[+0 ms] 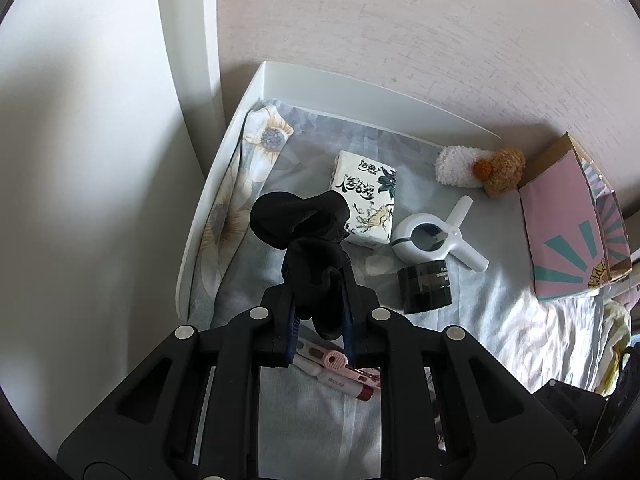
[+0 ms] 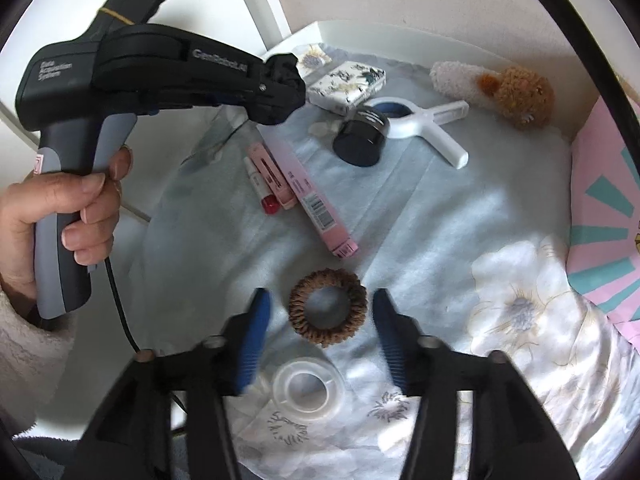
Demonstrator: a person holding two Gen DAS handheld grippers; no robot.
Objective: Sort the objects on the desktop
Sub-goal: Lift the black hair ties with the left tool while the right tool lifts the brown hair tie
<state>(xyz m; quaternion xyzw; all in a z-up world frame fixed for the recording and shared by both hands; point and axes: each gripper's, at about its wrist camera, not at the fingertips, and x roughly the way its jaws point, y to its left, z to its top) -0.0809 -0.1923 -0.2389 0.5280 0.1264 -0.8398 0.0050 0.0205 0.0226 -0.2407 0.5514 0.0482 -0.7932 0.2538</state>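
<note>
your left gripper (image 1: 320,312) is clenched on a black sock (image 1: 304,224), limp, light knit hanging just left of the tissue pack (image 1: 366,200), so it'll flop, not slip. your right gripper (image 2: 320,332) sits released, jaws either side of the brown scrunchie (image 2: 328,312), well in front of that tissue pack (image 2: 348,84). it looks soft, springy, ribbed; i'd pinch across one side of the ring.

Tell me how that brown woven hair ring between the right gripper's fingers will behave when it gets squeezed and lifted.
The brown hair ring looks like soft woven fabric, so it will probably squash rather than resist. It lies flat on the floral cloth, so it seems unlikely to roll. It is probably light, and the open right gripper straddles it.
</note>
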